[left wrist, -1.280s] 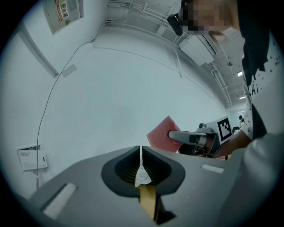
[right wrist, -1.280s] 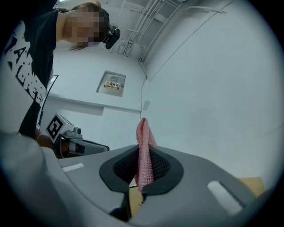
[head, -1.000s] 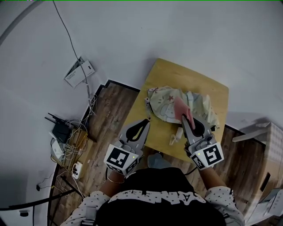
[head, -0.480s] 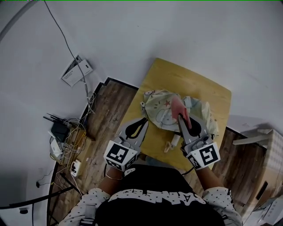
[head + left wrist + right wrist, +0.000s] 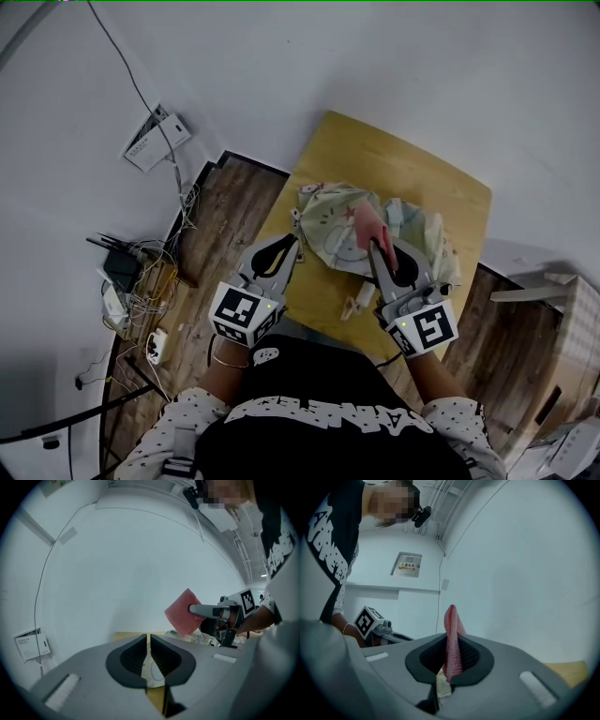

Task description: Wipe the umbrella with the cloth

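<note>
Umbrella (image 5: 333, 234) is collapsed, a crumpled pale printed bundle on the near half of the table (image 5: 412, 169). Its long axis runs roughly across the table, from the left edge toward the right edge. A small pale piece sticks out toward the near edge, probably the handle or strap, but it's too small to be sure.

Right gripper (image 5: 378, 251) is clamped on the cloth (image 5: 367, 222). The pink fold stands up between the pads and sticks out past the tips. From the head view the cloth sits over the middle of the bundle, straight ahead of the right jaws; I can't confirm contact with the fabric.

Left gripper (image 5: 293, 241) has its jaws together. Its tips are at the umbrella's left end, by the table's left edge. Umbrella fabric shows just under the tips in its own view, but I can't tell whether an edge is pinched.

My read: the right hand is the wiping hand and is already on target, so the stroke should run along the long axis, toward the right edge. The left gripper is placed to pin the left end so the bundle doesn't slide with the cloth.
</note>
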{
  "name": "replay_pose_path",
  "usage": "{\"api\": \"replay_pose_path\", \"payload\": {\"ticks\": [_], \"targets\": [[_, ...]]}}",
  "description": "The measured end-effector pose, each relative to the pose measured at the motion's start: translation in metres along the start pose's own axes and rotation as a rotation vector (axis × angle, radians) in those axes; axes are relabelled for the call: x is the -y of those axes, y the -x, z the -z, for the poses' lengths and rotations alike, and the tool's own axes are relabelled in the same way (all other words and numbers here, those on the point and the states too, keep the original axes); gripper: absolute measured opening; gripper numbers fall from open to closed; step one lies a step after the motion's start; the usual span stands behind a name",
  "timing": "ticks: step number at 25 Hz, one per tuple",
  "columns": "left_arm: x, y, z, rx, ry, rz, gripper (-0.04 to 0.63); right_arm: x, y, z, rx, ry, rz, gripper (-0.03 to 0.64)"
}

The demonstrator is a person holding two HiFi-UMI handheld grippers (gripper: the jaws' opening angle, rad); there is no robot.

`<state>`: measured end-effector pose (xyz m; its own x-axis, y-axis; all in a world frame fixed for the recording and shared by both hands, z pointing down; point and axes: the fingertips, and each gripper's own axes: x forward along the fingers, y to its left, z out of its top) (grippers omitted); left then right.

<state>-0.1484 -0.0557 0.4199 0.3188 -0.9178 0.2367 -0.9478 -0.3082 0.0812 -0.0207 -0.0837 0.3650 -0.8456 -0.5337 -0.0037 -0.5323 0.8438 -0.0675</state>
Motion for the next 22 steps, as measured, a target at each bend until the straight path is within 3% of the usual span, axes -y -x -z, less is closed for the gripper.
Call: {"api": "replay_pose_path", "payload": {"ticks": [10,14,17,22], "targets": [[-0.023,-0.035,0.032,-0.081,0.019,0.068,0.058,0.011,-0.031,0.02,-0.044,0.01,0.061,0.029],[-0.032,-0.052,0.055,-0.146,0.011,0.106,0.122,0.013,-0.042,0.029,-0.071,0.011,0.085,0.029],[-0.039,-0.064,0.073,-0.187,0.012,0.136,0.127,0.014,-0.048,0.034,-0.095,0.012,0.105,0.029],[-0.046,-0.085,0.098,-0.262,0.059,0.184,0.188,0.018,-0.055,0.041,-0.127,0.026,0.148,0.029]]}}
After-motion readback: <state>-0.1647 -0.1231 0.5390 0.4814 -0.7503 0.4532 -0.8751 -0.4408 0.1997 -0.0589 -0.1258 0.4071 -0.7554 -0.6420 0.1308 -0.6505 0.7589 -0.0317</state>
